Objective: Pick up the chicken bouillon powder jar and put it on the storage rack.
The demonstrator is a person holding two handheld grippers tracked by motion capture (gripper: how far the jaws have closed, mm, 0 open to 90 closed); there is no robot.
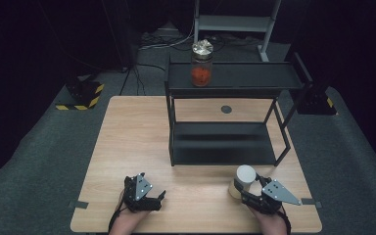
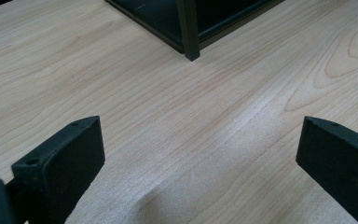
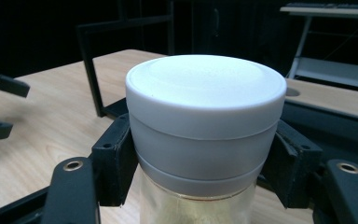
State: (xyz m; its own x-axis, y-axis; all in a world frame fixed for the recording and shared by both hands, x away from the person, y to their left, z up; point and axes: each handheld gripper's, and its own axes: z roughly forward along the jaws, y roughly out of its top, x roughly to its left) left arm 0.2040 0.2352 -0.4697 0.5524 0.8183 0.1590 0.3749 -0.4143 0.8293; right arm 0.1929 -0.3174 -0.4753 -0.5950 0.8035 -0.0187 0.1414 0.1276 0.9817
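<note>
In the high view, a black two-tier shelf (image 1: 225, 122) is seen standing on the wooden table (image 1: 127, 147). On its top tier, at 11 o'clock, a glass jar (image 1: 201, 63) with orange contents and a metallic lid is placed. A white-lidded jar (image 1: 242, 180) is gripped at the table's 5 o'clock by the right gripper (image 1: 247, 196); the left gripper (image 1: 157, 198) is held at 7 o'clock.

In the left gripper view, the jaws are spread wide over bare wood, a shelf leg (image 2: 189, 30) at 12 o'clock.

In the right gripper view, the jaws are pressed against the jar's white lid (image 3: 205, 116); the pale contents are perhaps liquid. No writing can be read.
</note>
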